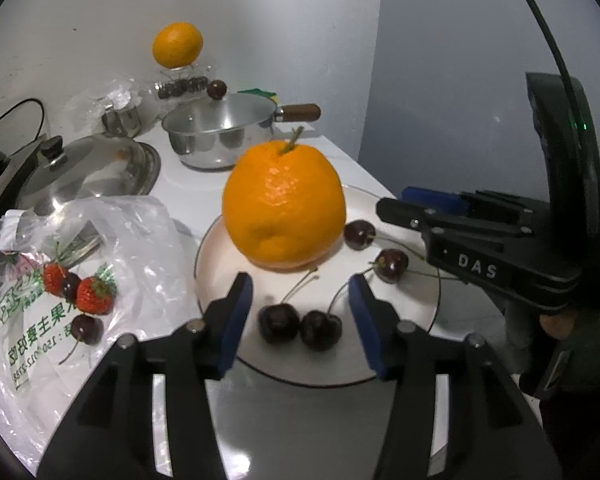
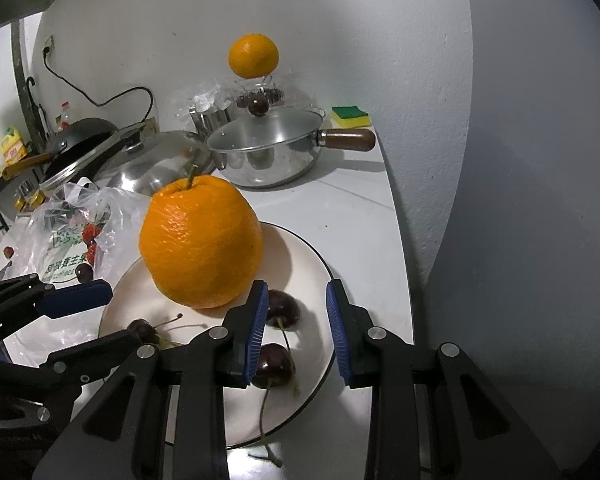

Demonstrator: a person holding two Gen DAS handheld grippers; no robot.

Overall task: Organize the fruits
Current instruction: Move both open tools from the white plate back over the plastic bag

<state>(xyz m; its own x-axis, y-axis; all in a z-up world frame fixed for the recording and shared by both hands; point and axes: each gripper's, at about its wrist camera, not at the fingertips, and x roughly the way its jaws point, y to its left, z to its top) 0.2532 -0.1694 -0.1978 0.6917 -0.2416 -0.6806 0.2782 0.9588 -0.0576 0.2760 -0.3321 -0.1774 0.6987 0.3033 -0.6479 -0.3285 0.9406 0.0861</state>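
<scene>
on the left part of the white counter [image 1: 188,208] lies a crumpled clear plastic bag [image 1: 140,232] with green print. two strawberries [image 1: 94,294] rest on it, and a dark cherry [image 1: 86,328] sits just below them, nearer the front edge. behind the bag a steel pan lid [image 1: 96,164] with a black knob lies tilted. further back, toward the wall, stands a steel saucepan [image 1: 220,136] with a glass lid and a brown handle. a second orange [image 1: 177,44] is perched on a clear container at the back edge, and a yellow and green sponge [image 2: 350,116] lies in the back right corner.

toward the right edge of the counter sits a round white plate [image 1: 216,248] with a dark rim. a large orange [image 1: 284,208] with a short green stem stands upright on its rear half. four cherries are on the plate too. a pair of cherries [image 1: 300,326] lies side by side on the front part. two more cherries [image 1: 374,250] lie to the right of the orange.

the left gripper [image 1: 300,280] hangs over the front of the plate, tilted down. its blue pads stand moderately apart and grip nothing. in its own view the pair of cherries shows in the gap, with the orange just beyond the tips.

the right gripper [image 2: 298,286] hovers over the right side of the plate. its pads leave only a narrow gap, and nothing is pinched between them. one cherry is partly hidden behind its left finger.
</scene>
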